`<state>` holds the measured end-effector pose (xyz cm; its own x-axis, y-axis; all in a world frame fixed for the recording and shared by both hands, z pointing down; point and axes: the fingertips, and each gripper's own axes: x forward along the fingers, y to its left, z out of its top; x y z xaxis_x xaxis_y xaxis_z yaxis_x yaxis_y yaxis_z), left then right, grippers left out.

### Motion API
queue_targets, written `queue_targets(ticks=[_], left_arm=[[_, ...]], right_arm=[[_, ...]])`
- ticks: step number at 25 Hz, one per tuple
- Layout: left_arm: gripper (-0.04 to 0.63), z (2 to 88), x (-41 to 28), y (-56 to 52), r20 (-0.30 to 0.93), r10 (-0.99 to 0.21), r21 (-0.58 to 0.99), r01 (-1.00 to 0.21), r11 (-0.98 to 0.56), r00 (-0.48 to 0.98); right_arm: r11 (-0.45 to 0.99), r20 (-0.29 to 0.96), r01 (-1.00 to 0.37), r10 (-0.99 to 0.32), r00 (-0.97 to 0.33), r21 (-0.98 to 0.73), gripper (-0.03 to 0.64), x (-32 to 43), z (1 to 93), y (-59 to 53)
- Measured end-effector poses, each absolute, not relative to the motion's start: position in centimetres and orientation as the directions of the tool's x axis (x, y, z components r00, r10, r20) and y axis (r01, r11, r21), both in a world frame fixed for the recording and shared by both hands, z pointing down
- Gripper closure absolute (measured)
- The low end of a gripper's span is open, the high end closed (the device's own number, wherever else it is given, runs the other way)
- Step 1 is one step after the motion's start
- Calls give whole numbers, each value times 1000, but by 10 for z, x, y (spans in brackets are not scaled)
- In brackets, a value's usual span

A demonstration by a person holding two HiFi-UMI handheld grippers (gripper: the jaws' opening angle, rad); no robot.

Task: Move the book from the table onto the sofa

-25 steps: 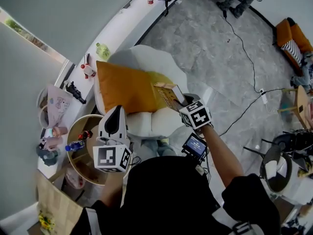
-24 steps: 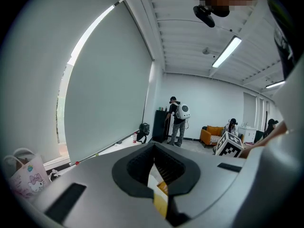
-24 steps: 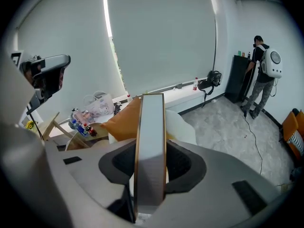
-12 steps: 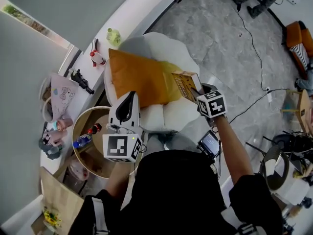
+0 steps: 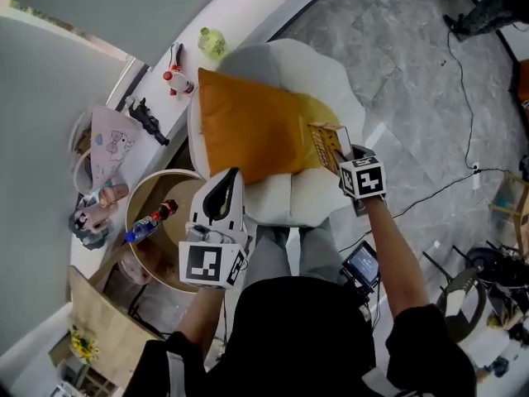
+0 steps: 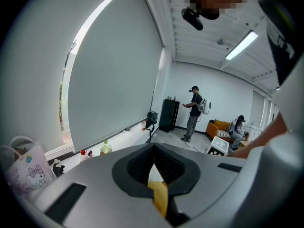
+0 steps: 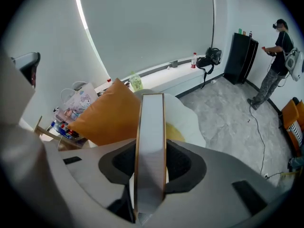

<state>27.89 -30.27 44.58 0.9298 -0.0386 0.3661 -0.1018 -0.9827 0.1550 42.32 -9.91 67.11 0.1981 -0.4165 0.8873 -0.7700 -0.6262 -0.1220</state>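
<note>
Bright, even daylight through the blind (image 6: pixel 109 80); heavy fisheye bending, dark vignetted corners

No word or number reads clearly. The book (image 5: pixel 327 141) in the right tool (image 5: pixel 341 154) bears cover print, perhaps a title, too blurred to make out. The pink bag (image 6: pixel 24 175) shows a cartoon cat; the marker cube (image 5: pixel 211 264) on the left tool (image 5: pixel 231 177) carries black-and-white square codes.

a large open studio room staged as a living room, centred on a white sofa (image 5: pixel 306 64) with an orange cushion (image 5: pixel 256 126). behind the sofa, a toy-lined window ledge (image 5: pixel 264 19) and roller blind (image 6: pixel 109 80); beside it, a cable (image 5: pixel 463 89) crosses the stone floor (image 5: pixel 397 56); far beyond it, a black cabinet (image 6: pixel 168 114), an orange couch (image 6: pixel 219 127), a person (image 6: pixel 194 113) wearing a backpack, and strip lights (image 6: pixel 242 45).
</note>
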Motion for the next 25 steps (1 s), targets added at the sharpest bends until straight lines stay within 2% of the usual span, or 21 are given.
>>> queue_targets(ticks=[4, 15, 25], left_arm=[[589, 479, 289, -309, 412, -78, 154, -154, -976, 908], [589, 561, 300, -311, 478, -77, 163, -174, -971, 875], [589, 610, 294, -321, 512, -80, 186, -202, -962, 855]], right_arm=[[-643, 912, -757, -372, 170, -121, 468, 445, 724, -99], [-696, 951, -707, -289, 113, -127, 466, 452, 839, -91], [-740, 971, -670, -194, 137, -54, 466, 447, 926, -114]])
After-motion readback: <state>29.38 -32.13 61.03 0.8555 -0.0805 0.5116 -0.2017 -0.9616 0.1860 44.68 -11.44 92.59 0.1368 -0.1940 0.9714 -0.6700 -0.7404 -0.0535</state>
